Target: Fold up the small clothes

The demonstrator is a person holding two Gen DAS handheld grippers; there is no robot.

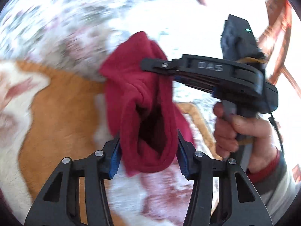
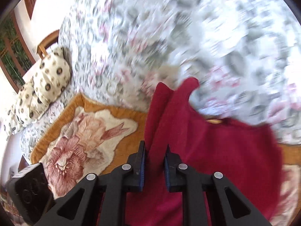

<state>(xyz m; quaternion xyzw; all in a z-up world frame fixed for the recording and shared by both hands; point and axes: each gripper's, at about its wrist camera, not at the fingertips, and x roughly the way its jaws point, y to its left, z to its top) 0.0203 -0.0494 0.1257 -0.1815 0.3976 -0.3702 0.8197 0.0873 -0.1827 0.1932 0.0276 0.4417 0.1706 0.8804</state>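
Observation:
A small dark red garment (image 1: 139, 94) hangs bunched in the air above the bed. My left gripper (image 1: 148, 156) has a rolled, tube-like fold of it between its blue pads (image 1: 115, 159), which press on the cloth from both sides. My right gripper (image 1: 150, 65) comes in from the right and pinches the garment's upper part. In the right wrist view, the right gripper (image 2: 154, 165) is shut on a narrow fold of the red garment (image 2: 216, 150), the rest of which spreads out to the right below the fingers. Both views are blurred.
An orange blanket with a large pink flower (image 2: 79, 131) lies on a floral bedspread (image 2: 169, 37). Spotted pillows (image 2: 47, 82) and a wooden chair (image 2: 48, 43) are at the far left. A person's hand (image 1: 235, 130) holds the right gripper's handle.

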